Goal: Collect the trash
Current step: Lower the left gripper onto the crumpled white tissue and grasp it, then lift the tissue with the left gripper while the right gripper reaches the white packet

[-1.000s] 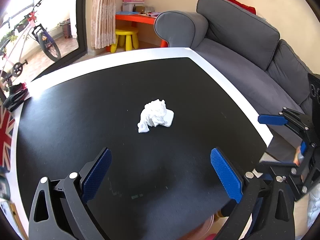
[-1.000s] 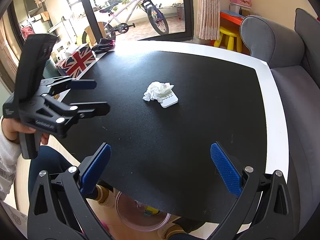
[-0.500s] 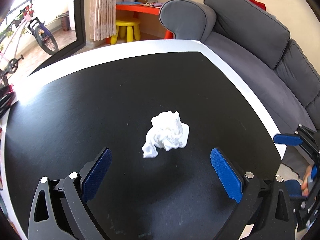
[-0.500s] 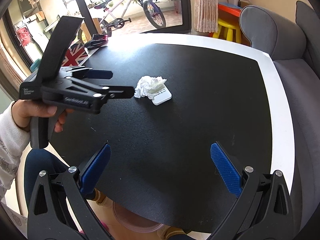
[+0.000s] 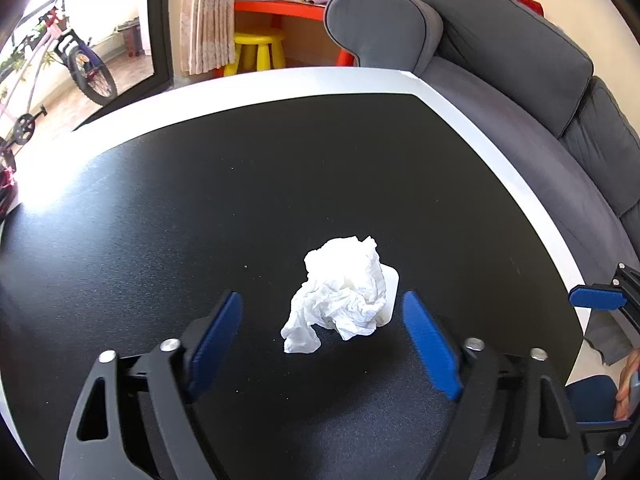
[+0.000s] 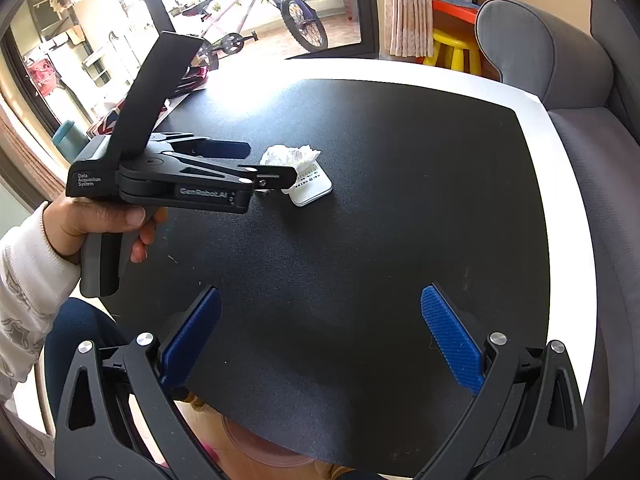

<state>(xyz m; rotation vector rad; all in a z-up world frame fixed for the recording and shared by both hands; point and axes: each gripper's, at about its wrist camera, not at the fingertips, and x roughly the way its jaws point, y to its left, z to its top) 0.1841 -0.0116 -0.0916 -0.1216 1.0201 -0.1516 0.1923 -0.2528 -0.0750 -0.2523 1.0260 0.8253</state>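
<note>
Reaching our open left hand-held gripper [image 5: 320, 334] around the crumpled tissue [image 5: 340, 304], we close next; the card beneath [image 6: 311, 190] perhaps snags. Right hand-held gripper [image 6: 320, 336] idles open.

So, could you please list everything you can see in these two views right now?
crumpled tissue: one, white, mid-table, between the open left fingers, untouched
flat packet: one, white with print, under and beside the tissue
table: one, black top with white border
sofa: one, grey, along the table's far side
stool: one, yellow, under an orange desk
bicycle: one, pink and white, outside the glass door
curtain: one, pale patterned, by the door
Union Jack box: one, at the table edge, mostly hidden
left gripper: black with blue pads, open around the tissue
right gripper: black with blue pads, open, over the near table edge
</note>
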